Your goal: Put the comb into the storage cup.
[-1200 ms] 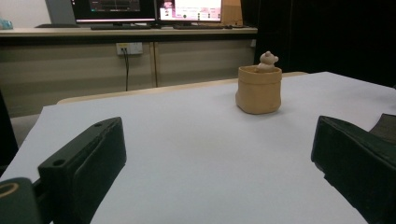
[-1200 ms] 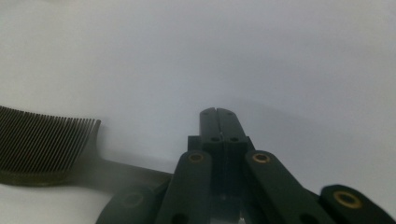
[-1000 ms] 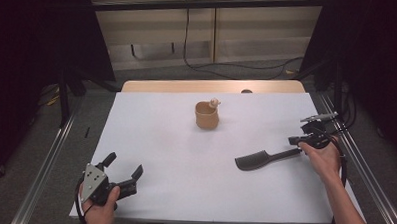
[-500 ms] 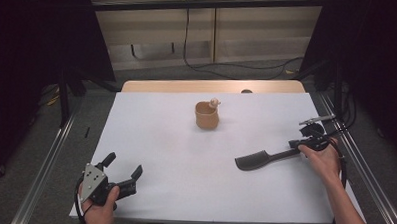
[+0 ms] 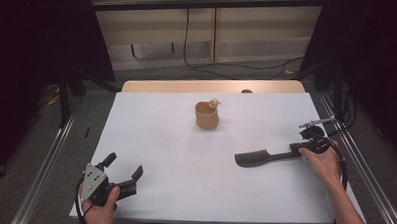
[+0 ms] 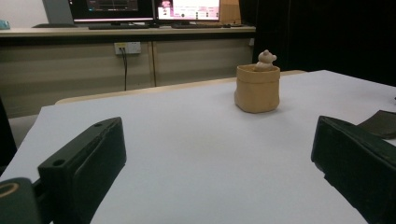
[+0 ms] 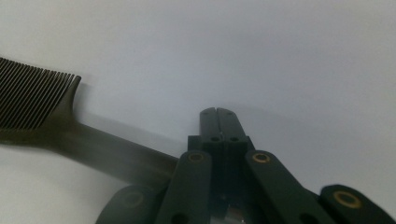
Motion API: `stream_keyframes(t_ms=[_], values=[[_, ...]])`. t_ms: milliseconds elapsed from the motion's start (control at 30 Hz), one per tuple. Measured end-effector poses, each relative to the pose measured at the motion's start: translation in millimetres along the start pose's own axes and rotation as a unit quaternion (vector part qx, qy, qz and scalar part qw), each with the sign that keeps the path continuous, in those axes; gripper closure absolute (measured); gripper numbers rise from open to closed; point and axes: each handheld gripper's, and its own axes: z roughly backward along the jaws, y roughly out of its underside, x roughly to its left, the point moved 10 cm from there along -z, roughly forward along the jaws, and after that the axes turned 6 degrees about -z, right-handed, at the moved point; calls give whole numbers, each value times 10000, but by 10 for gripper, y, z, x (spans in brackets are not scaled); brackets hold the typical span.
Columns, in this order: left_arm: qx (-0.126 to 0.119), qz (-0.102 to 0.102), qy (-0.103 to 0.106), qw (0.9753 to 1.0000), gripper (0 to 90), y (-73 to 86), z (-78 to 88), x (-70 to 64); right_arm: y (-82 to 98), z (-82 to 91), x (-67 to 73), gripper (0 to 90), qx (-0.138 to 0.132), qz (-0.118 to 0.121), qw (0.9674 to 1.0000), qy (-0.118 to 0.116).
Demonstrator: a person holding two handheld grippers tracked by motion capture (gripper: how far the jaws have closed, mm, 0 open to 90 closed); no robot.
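The black comb (image 5: 263, 157) lay flat on the white table (image 5: 160, 135), toward its right side, teeth end pointing left and handle running right to the right gripper (image 5: 305, 146). In the right gripper view I saw the comb (image 7: 42, 121) with its fine teeth at the upper left and its handle passing down under the gripper's linkage, while the right gripper (image 7: 217, 114) had its two jaws pressed flat together with nothing between their tips; the handle sat beside and beneath them, and I could not tell whether it was touching the gripper body. Set against the frames a second before, the comb had drifted only slightly, its handle end a touch lower and nearer the table's right edge, and the right hand (image 5: 322, 164) had shifted with it by very little. The left gripper had not moved at all. My right hand came in from the lower right, forearm angled up and inward, the gripper pointing left and low over the table. The left gripper (image 5: 120, 175) rested at the near left corner, held from below by the left hand (image 5: 99, 208), its jaws spread wide and empty, aimed up the table. Through those jaws in the left gripper view stood the tan pot (image 6: 257, 88) with a small bear figure (image 6: 266, 59) at its rim, well apart from the comb.
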Motion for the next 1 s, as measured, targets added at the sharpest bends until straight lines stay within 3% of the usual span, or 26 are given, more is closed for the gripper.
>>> stream_keyframes(t_ms=[1000], values=[[0,-1,-11,10000,33,2,0,-4,95,50,40,900,82,196,9998,-40]])
